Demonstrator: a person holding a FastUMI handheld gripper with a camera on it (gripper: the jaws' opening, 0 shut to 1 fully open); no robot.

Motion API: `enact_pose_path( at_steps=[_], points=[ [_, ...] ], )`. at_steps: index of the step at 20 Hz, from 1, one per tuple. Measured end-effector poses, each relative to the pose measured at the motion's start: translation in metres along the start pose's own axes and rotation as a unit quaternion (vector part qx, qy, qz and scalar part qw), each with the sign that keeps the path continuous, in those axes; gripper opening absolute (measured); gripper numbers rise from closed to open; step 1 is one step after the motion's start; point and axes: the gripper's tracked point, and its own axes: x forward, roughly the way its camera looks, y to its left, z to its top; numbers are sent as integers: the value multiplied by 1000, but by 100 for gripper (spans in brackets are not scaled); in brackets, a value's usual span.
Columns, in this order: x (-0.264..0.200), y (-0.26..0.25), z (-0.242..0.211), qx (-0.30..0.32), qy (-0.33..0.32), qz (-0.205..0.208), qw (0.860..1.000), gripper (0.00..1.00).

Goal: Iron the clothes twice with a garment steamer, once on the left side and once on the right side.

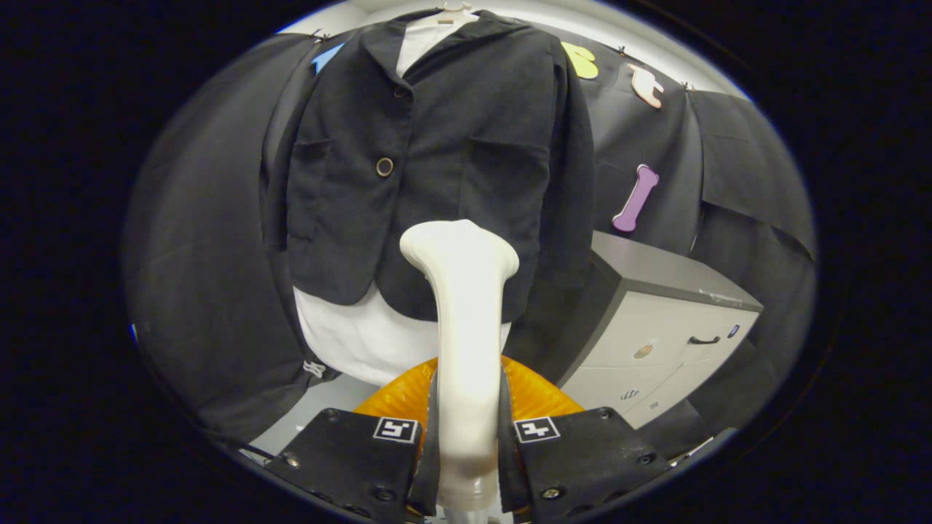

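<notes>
Against the far wall on the left, the dark button-front jacket (437,167) hung on a hanger over a white shirt (364,342), whose hem showed below the jacket's left panel. At the middle, near you, your gripper (466,437) was clamped on the handle of the white plastic garment steamer (462,313), both fingers pressing its sides. The steamer's flared head rose to the jacket's lower front, just right of the button line; whether it touched the cloth could not be told. An orange ribbed object (535,393) sat low behind the handle. Farther right stood a pale grey drawer cabinet (655,320). You seemed to be at the foot of a stroke on the right panel, though which pass it was could not be judged. Next, you would need to keep the head flat to the fabric and draw it steadily along that panel.
</notes>
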Motion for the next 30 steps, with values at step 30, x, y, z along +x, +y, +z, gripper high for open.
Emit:
enact_pose_path(
  at_steps=[30],
  points=[
    [-90,49,149,-23,-146,72,986,35]
  ],
)
